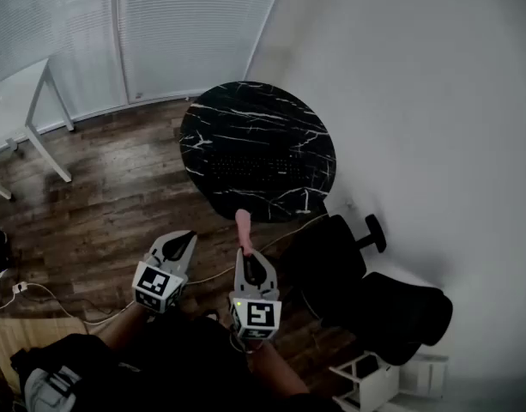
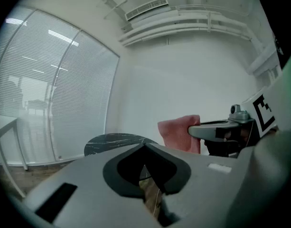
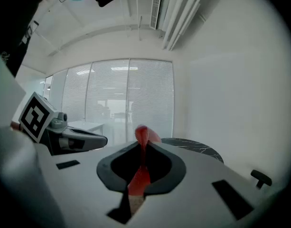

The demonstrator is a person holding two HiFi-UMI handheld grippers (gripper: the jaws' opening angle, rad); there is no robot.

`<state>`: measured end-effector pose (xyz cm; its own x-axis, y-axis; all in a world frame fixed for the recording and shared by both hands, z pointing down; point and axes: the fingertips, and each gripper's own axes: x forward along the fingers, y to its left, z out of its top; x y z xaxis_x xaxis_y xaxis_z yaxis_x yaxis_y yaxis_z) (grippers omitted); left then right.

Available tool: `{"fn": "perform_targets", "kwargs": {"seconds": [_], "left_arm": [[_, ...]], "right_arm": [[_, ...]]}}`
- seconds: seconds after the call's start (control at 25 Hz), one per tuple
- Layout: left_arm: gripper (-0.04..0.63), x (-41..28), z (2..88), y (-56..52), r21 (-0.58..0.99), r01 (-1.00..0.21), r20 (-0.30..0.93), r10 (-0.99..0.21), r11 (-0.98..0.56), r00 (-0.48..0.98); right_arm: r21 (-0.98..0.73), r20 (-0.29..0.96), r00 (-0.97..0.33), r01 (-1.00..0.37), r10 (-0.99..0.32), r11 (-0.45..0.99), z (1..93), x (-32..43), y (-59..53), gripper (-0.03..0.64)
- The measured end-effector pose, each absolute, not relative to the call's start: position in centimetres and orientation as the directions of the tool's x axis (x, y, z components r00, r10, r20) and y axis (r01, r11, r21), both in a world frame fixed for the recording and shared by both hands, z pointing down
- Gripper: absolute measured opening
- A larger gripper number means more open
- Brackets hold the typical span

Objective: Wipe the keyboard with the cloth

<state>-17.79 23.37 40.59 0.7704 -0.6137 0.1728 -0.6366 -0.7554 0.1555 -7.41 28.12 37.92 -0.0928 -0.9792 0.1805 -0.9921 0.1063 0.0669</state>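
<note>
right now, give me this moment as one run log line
phase: pre-wipe | right gripper: shut on cloth | left gripper: shut, empty | keyboard: on table, ahead of both | wiping: not yet begun

Your right gripper (image 3: pixel 143 148) pinches the red cloth (image 3: pixel 142 134) between its closed jaws; the cloth sticks up above them. A black marble table (image 3: pixel 197 147) stands behind, right.
</note>
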Motion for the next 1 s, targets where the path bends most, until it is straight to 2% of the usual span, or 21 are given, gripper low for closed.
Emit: {"fn": "perform_targets", "kwargs": {"seconds": [0.2,0.72,1.0], "left_arm": [[0.0,-19.4,40.4,23.2,0.156,-0.603,0.192,-0.575,-0.782,0.795],[0.0,-20.9,42.7,19.4,0.164,-0.553,0.24,-0.51,-0.817,0.826],[0.0,-16.7,45.3,13.3,0.158,-0.577,0.291,-0.521,-0.801,0.803]], "right_arm": [[0.067,0.23,-0.082,-0.993,-0.97,0.099,38.5,-9.4,27.7,0.009],[0.072,0.258,-0.049,-0.995,-0.965,0.07,40.4,-11.4,24.3,0.009],[0.032,0.269,-0.086,-0.995,-0.959,0.098,42.8,-6.9,17.5,0.009]]}}
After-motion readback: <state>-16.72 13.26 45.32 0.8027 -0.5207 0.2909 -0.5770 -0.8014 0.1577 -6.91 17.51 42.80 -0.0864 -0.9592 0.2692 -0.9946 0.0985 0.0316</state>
